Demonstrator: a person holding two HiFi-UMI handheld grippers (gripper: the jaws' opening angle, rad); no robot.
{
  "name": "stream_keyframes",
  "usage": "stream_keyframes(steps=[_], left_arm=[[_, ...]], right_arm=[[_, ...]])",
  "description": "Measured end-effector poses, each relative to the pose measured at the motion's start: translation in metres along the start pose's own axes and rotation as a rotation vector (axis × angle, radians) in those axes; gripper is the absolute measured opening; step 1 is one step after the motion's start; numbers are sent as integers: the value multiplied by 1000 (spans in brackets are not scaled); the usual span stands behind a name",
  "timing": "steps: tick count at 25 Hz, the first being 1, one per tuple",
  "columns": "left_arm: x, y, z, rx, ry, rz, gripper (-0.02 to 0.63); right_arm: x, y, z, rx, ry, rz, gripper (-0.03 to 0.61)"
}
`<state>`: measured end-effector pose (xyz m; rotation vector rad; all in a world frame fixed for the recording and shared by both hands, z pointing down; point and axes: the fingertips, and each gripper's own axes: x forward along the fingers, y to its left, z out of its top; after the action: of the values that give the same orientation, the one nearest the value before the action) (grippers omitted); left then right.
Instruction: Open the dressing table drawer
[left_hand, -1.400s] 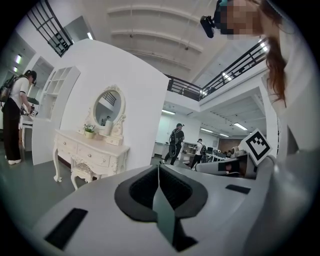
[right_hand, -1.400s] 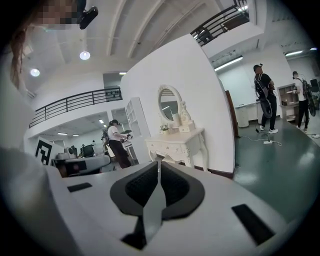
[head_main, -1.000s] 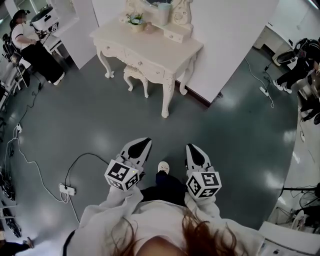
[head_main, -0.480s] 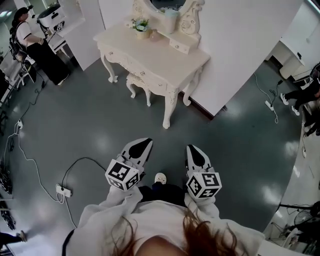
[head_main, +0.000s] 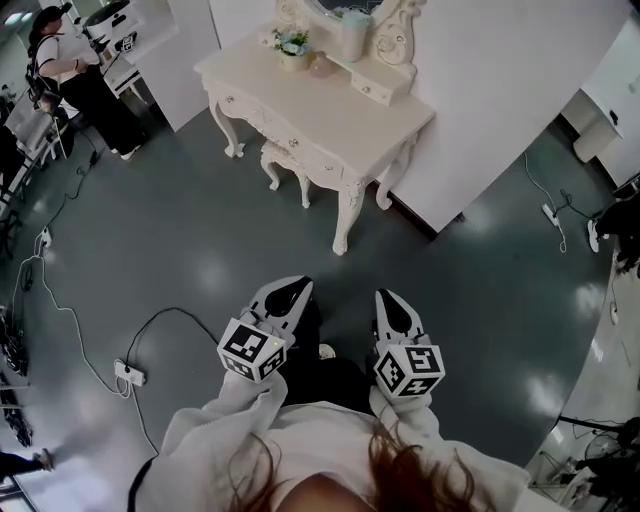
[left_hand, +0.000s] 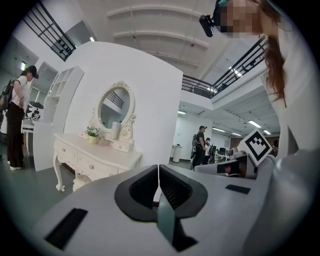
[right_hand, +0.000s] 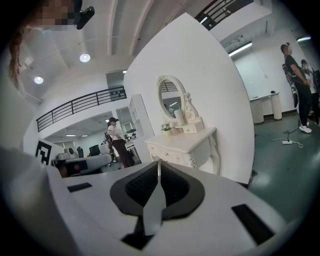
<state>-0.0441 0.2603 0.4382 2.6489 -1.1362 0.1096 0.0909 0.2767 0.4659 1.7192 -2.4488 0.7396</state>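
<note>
I hold both grippers low in front of me: left gripper (head_main: 289, 288) and right gripper (head_main: 391, 299), each with its jaws pressed together on nothing. The dressing table (head_main: 345, 115) stands well ahead against the white wall (head_main: 500, 100), its drawer (head_main: 292, 131) flush with the front edge and a stool (head_main: 283, 158) tucked beneath. Bare grey floor (head_main: 190, 240) lies between, with a power strip (head_main: 130, 373) off to my left
</note>
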Motion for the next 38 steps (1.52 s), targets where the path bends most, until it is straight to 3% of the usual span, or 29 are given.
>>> stream_keyframes(steps=[12, 21, 38], left_arm=[[51, 44, 12, -14, -6, -1, 23], [113, 97, 52, -5, -17, -27, 23], [196, 204, 87, -7, -11, -96, 23]], right_arm=[[54, -23, 22, 1, 8, -11, 43], [124, -40, 70, 10, 1, -20, 43], [244, -51, 117, 32, -22, -77, 43]])
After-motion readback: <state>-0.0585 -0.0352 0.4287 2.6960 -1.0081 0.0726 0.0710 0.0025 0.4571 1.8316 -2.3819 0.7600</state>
